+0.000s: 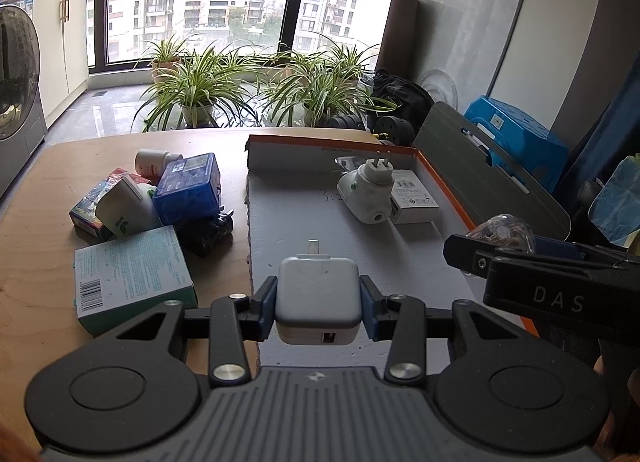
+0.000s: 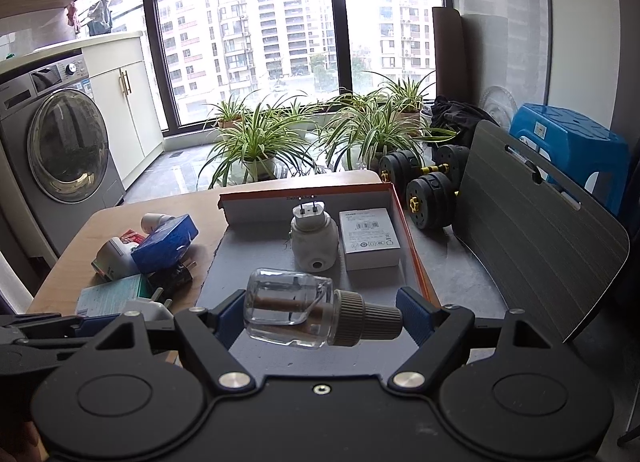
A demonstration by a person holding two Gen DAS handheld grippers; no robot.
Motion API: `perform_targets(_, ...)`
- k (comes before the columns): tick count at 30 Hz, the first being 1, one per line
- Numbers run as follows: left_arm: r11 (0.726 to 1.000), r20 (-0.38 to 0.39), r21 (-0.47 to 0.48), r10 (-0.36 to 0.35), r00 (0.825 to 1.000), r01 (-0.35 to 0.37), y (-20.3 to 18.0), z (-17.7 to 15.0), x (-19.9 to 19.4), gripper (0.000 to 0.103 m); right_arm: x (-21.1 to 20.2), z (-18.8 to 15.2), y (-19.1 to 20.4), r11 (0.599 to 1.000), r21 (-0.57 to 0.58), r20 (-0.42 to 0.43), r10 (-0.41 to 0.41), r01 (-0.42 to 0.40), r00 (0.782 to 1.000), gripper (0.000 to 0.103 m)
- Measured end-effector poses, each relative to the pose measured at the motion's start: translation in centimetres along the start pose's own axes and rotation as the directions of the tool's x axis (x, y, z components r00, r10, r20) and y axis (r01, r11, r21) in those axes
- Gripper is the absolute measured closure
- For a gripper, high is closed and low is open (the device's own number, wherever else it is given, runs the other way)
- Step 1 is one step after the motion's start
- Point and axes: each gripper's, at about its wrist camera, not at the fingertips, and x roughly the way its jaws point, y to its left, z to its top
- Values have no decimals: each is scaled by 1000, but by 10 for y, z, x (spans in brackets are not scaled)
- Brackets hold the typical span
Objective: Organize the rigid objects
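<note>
With the left gripper (image 1: 319, 304) clamping the white charger (image 1: 318, 298) and the right gripper (image 2: 320, 312) spanning the glass bottle (image 2: 298, 312) end to end, set each down upright inside the orange-rimmed tray (image 1: 440, 181), clear of the plug-in diffuser (image 1: 366, 191).

Two close wrist fisheyes, angled down toward the window, both over the orange-rimmed tray (image 1: 440, 177) (image 2: 412, 246).

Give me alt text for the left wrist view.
The left gripper is clamped on a white charger above a shallow orange-edged box, which holds a white plug-in device and a small white carton. Boxes and a bottle are piled on the table to the left.
</note>
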Motion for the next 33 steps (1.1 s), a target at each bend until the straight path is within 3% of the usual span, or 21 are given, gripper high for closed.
perform_targets(33,998,-59,58,-32,998,35,-29,26,73,61,74,37,-27,1000,14,-50,-7,8,999,8)
